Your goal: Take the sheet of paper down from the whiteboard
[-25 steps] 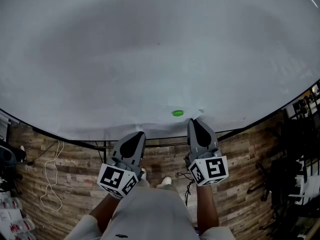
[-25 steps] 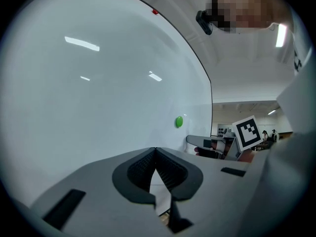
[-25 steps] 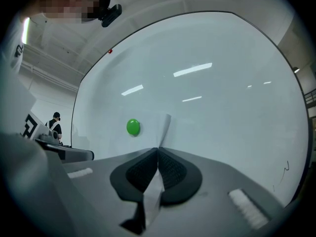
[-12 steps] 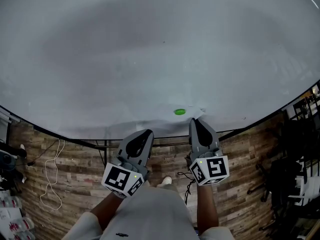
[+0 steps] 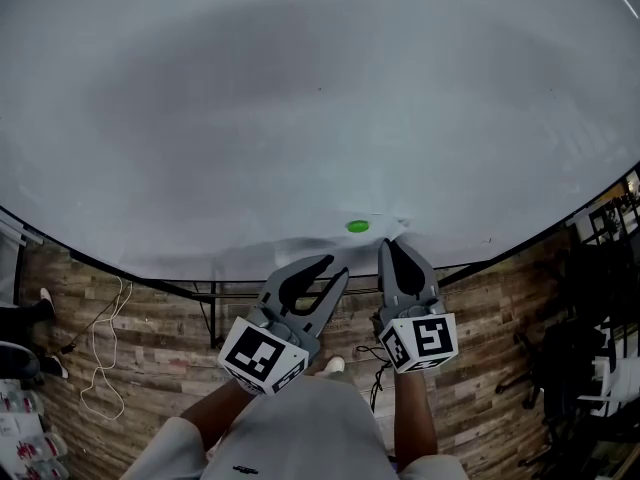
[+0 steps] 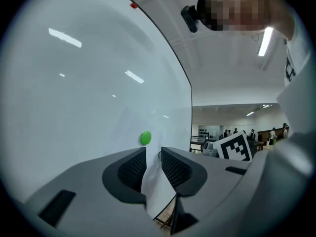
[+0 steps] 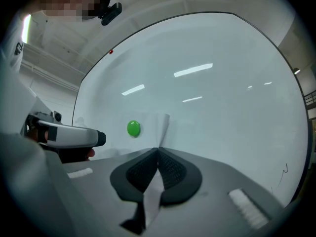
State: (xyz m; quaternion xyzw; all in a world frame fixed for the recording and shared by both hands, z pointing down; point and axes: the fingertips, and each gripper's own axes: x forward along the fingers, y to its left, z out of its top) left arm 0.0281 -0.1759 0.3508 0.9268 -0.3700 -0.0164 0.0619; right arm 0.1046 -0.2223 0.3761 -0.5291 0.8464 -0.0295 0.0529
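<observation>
White sheet of paper (image 6: pixel 154 186) is nearest us, its lower edge running through both grippers. The left gripper (image 5: pixel 337 268) has just been opening its jaws; they stand apart now, with the sheet's edge loose in the gap and the pads not pressing. Just to the right, the right gripper (image 5: pixel 389 246) is clamped tight on the lower edge near the sheet's right side.

The paper looks thin, light and floppy, and it bows off the board, so I'd expect it to crease or tear under a hard pull. The bare lower edge, clear of the magnet, seems the place to pinch.

Just beyond, a small round green magnet (image 5: pixel 357 226) pins it to the big white whiteboard (image 5: pixel 320 118), and the sheet will likely drag until it slips from under that.
</observation>
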